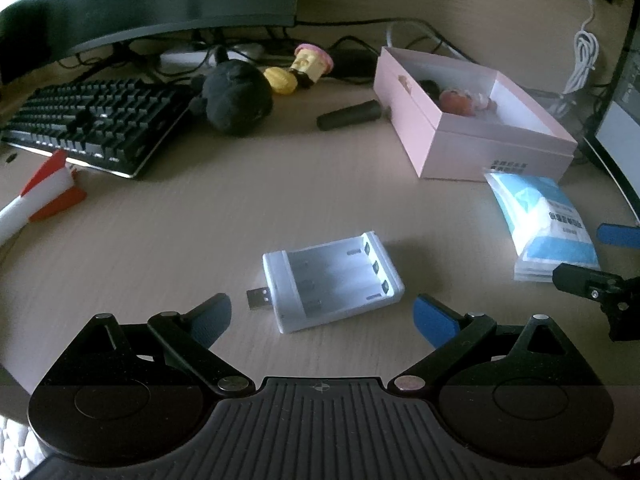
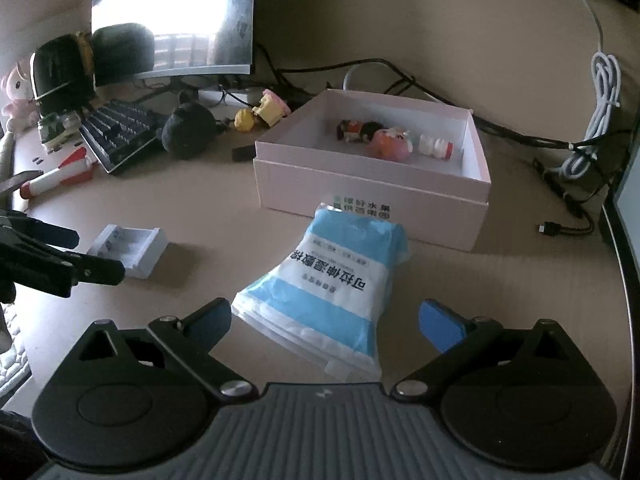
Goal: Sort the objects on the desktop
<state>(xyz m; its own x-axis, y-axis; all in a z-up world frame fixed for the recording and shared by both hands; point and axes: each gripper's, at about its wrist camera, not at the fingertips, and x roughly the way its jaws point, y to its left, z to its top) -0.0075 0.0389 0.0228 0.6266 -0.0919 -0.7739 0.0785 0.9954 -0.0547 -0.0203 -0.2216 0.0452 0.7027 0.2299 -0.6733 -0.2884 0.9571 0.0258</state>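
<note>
Left claw (image 1: 324, 312) gapes around charger (image 1: 332, 282); right claw (image 2: 326, 322) gapes (seemingly untouching) around packet (image 2: 332, 284).

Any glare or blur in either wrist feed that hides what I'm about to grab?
Left wrist view: dim, soft, edges bowed by the fisheye; battery charger still readable. Right wrist view: monitor reflects a blown-out window, but the blue packet shows clearly.

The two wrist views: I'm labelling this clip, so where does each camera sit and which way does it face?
Left wrist: on the left hand-held gripper, facing the battery charger lying ahead of its open fingers.
Right wrist: on the right hand-held gripper, facing the blue-white packet between its open fingers.
Shared: charger, packet, pink box, keyboard; each view shows the other gripper at its edge.
</note>
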